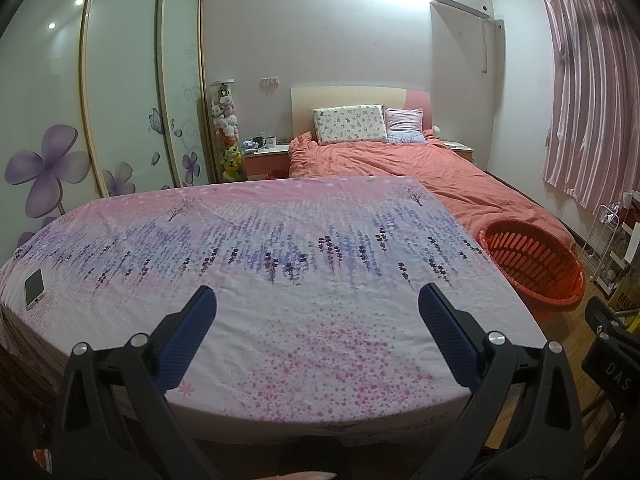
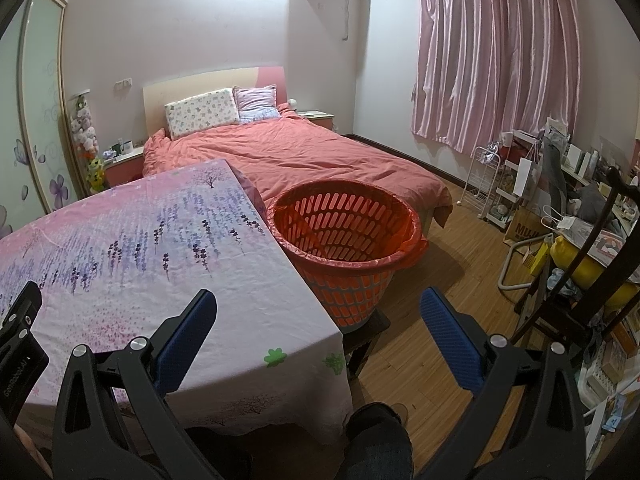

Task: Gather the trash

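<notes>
Beyond spread right jaws, basket

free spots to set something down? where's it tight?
Nearly the whole table is bare; only a phone lies at its left edge. Open floor runs between the basket and the racks. It is crowded at the right, around the chair and bags.

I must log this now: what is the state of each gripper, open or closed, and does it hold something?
Left gripper: open, holding nothing, above the flowered table cover.
Right gripper: open, holding nothing, near the red basket.
</notes>
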